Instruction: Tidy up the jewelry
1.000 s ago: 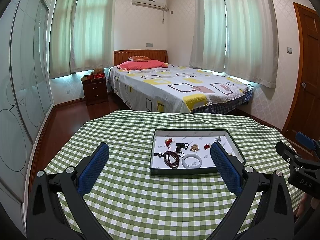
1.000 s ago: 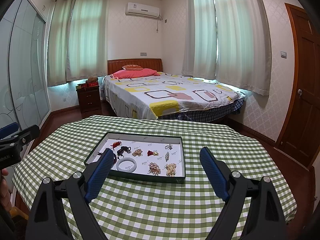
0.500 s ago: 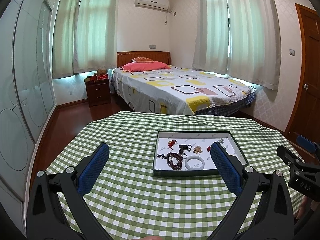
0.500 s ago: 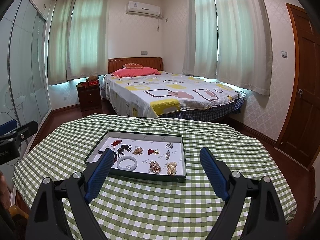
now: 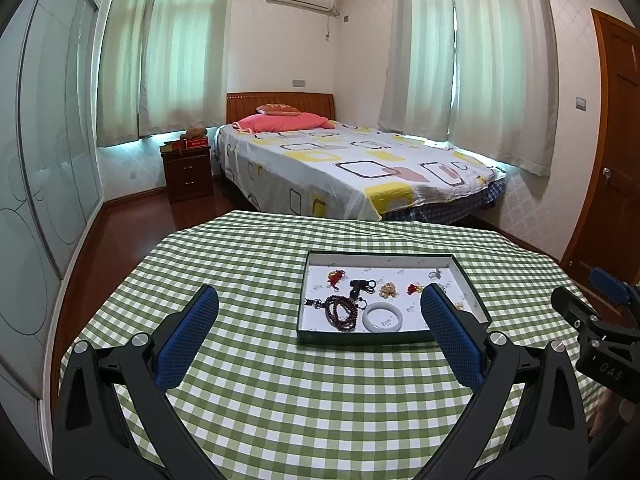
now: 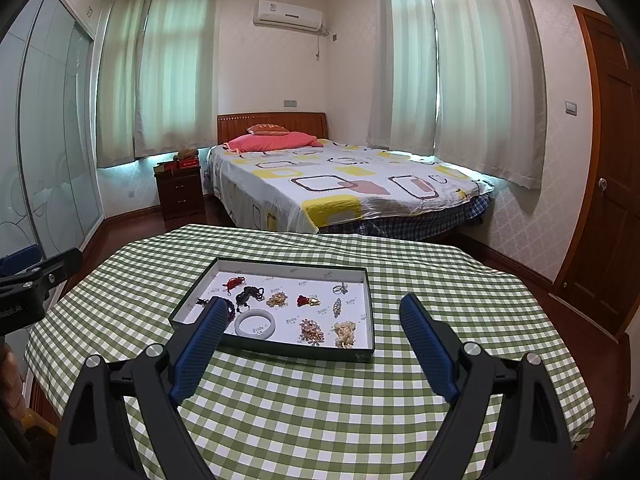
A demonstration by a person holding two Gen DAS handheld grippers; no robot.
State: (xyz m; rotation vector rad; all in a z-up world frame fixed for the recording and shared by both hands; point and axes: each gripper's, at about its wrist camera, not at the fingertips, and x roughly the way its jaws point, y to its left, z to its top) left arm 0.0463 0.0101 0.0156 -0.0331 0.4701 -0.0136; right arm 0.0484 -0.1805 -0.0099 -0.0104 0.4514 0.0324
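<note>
Since the earlier frame the left wrist view has shifted slightly, so the tray (image 5: 470, 280) sits lower and further right in it; the right wrist view is unchanged. Left gripper (image 5: 318, 318) hovers above the checked tablecloth (image 5: 320, 400), short of the tray, jaws wide with nothing between them. Right gripper (image 6: 310, 328) likewise stands wide and empty at the tray's near edge. Inside the tray, near its front wall, lie a white bangle (image 6: 255, 323) and, beside it, a dark bead string (image 5: 342, 313); smaller pieces lie behind and to the right.
</note>
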